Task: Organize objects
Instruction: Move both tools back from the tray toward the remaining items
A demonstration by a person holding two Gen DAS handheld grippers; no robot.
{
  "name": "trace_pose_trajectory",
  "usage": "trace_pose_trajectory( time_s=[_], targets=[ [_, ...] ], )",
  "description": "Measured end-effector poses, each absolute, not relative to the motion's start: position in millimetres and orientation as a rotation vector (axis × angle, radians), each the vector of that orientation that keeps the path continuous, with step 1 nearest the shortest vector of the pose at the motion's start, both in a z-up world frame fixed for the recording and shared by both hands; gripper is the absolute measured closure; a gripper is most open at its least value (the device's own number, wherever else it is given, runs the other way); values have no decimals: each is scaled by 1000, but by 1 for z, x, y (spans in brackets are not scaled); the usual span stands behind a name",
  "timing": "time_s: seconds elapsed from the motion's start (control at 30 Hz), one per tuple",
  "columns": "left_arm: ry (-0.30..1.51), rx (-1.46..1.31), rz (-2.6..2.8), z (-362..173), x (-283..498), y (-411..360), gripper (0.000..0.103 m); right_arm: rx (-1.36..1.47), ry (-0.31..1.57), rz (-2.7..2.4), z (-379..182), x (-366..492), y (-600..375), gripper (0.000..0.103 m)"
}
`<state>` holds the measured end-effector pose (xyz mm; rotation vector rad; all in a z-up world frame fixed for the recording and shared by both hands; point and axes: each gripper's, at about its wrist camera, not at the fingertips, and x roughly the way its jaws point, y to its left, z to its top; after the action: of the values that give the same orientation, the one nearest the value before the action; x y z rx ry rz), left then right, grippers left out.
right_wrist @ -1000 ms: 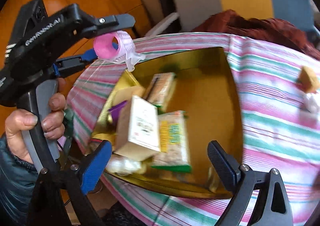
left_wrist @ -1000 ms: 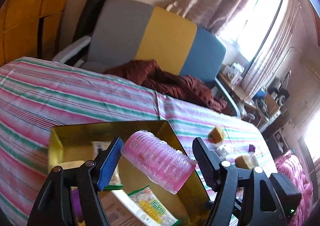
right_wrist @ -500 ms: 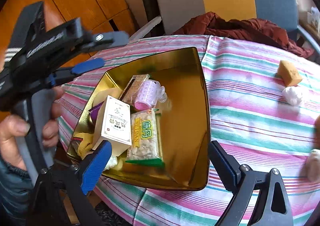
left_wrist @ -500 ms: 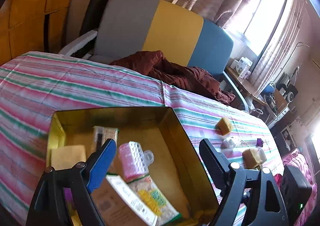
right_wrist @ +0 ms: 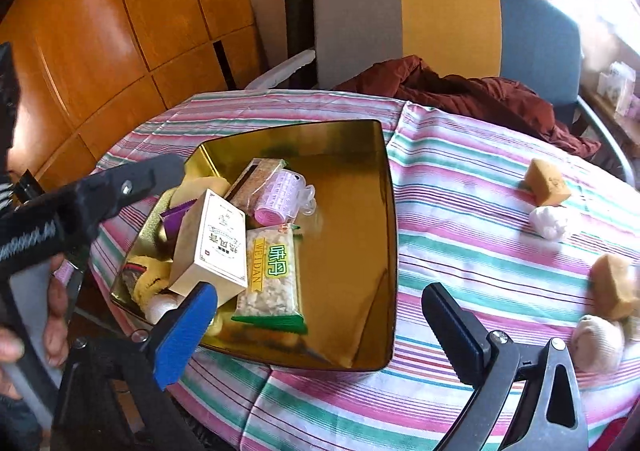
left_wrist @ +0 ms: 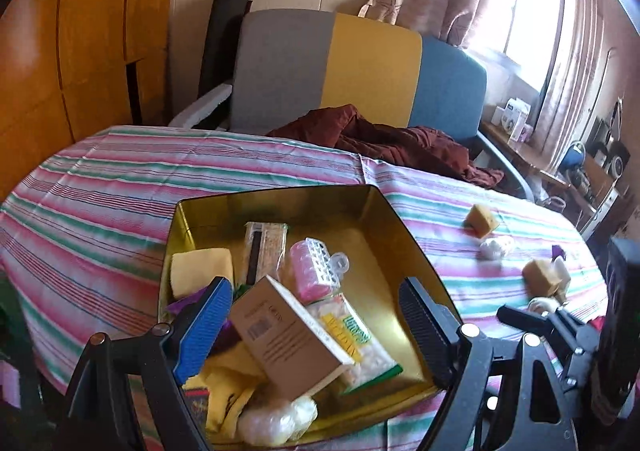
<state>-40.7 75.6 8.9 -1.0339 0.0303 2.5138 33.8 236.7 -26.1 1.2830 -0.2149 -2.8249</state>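
A gold tin (left_wrist: 400, 219) sits on the striped tablecloth, also seen in the right wrist view (right_wrist: 390, 211). Inside lie a pink hair-roller pack (left_wrist: 312, 275) (right_wrist: 280, 199), a white box (left_wrist: 288, 335) (right_wrist: 212, 247), a green-edged snack packet (right_wrist: 272, 271) and yellow cloth. My left gripper (left_wrist: 316, 315) hovers open over the tin's near edge, with nothing between its pads. My right gripper (right_wrist: 320, 315) hangs over the tin's near right corner, its jaws opening on nothing. Two tan sponges (right_wrist: 546, 179) (right_wrist: 612, 287) and a white wad (right_wrist: 550, 221) lie on the cloth to the right.
A grey, yellow and blue chair (left_wrist: 372, 67) with a dark red cloth (left_wrist: 384, 139) stands behind the table. Wooden cabinets (right_wrist: 120, 31) line the left. A hand (right_wrist: 56, 299) holds the left gripper's handle at the table's left edge. A cream soft ball (right_wrist: 596, 339) lies near the right sponge.
The left gripper opened and let go of the pink roller pack, which now lies in the tin. The left gripper has drawn back from the tin.
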Motion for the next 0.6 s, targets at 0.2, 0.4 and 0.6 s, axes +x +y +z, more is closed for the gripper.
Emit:
trace_pose_trajectory(
  time_s=[0.2, 0.4, 0.6],
  targets=[
    [79, -1034, 2541, 7, -27, 74, 16, 1282, -201, -2881, -23, 41, 244, 0],
    [119, -1003, 2539, 9, -16, 78, 17, 1292, -220, -2912, -21, 45, 255, 0],
    [126, -996, 2518, 10, -12, 85, 17, 1312, -256, -2948, -24, 51, 276, 0]
  ],
)
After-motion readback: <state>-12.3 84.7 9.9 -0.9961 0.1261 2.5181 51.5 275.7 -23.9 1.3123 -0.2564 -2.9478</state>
